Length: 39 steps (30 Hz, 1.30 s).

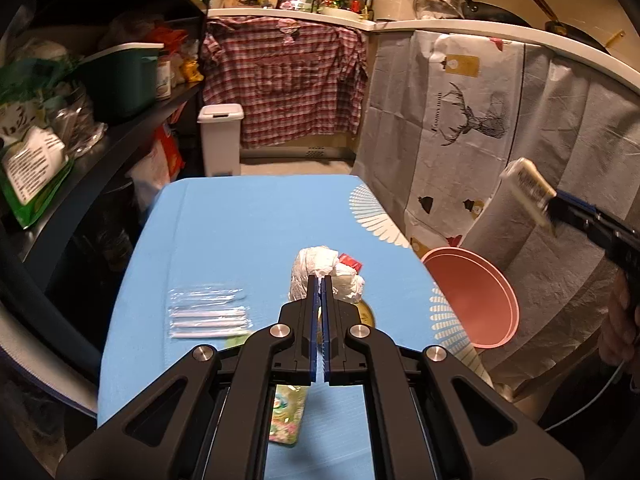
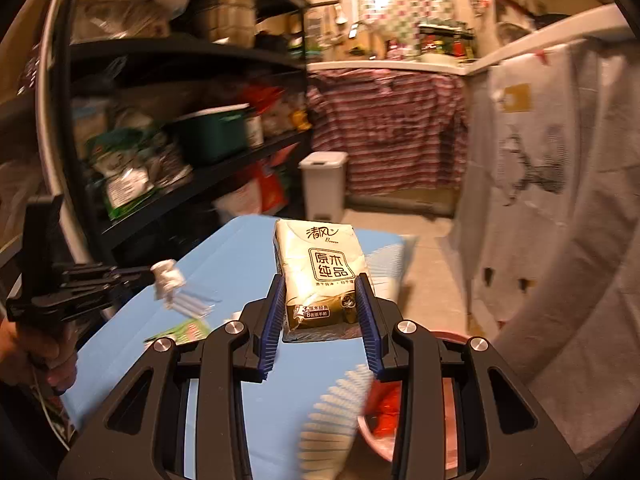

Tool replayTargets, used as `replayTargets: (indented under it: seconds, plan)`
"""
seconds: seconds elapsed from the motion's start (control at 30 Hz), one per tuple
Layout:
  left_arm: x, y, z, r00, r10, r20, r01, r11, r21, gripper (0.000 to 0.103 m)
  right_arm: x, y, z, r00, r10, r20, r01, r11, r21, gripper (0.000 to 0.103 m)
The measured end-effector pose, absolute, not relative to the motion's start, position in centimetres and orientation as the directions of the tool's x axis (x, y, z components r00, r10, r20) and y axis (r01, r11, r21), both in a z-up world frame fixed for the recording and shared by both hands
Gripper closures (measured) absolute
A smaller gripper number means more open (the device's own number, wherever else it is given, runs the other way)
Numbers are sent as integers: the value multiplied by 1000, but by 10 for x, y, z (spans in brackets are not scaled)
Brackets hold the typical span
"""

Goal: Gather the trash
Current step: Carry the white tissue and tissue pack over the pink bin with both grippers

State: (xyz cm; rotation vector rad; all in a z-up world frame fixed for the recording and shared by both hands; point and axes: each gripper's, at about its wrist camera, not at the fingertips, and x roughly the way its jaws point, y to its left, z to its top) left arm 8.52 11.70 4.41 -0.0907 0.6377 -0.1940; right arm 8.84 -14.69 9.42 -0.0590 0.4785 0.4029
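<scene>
My left gripper (image 1: 320, 278) is shut on a crumpled white wad (image 1: 332, 272), lifted a little above the blue tablecloth (image 1: 240, 224). A red scrap (image 1: 350, 261) shows just behind the wad. The right wrist view shows this gripper (image 2: 148, 276) at the left with the wad (image 2: 168, 278) at its tip. My right gripper (image 2: 321, 278) is shut on a beige and gold tissue pack (image 2: 316, 248), held up in the air. From the left wrist view that gripper (image 1: 554, 204) and its pack (image 1: 528, 192) hang at the right, above a pink basin (image 1: 472, 300).
A clear packet of white sticks (image 1: 208, 314) and a green floral wrapper (image 1: 286, 416) lie on the cloth. The pink basin (image 2: 452, 440) holds something red (image 2: 386, 412). A white lidded bin (image 1: 221, 140) stands on the floor beyond the table. Crowded black shelves (image 1: 120, 128) run along the left.
</scene>
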Motion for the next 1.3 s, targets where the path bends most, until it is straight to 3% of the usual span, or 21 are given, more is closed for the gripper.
replayTargets:
  seconds: [0.47, 1.3]
  plan:
    - [100, 76, 47, 781, -242, -576, 202, 970, -134, 102, 100, -226, 73, 867, 216, -448, -183, 976, 116, 67]
    - [149, 1, 23, 739, -330, -588, 304, 941, -146, 102, 123, -273, 39, 866, 58, -497, -29, 997, 65, 67]
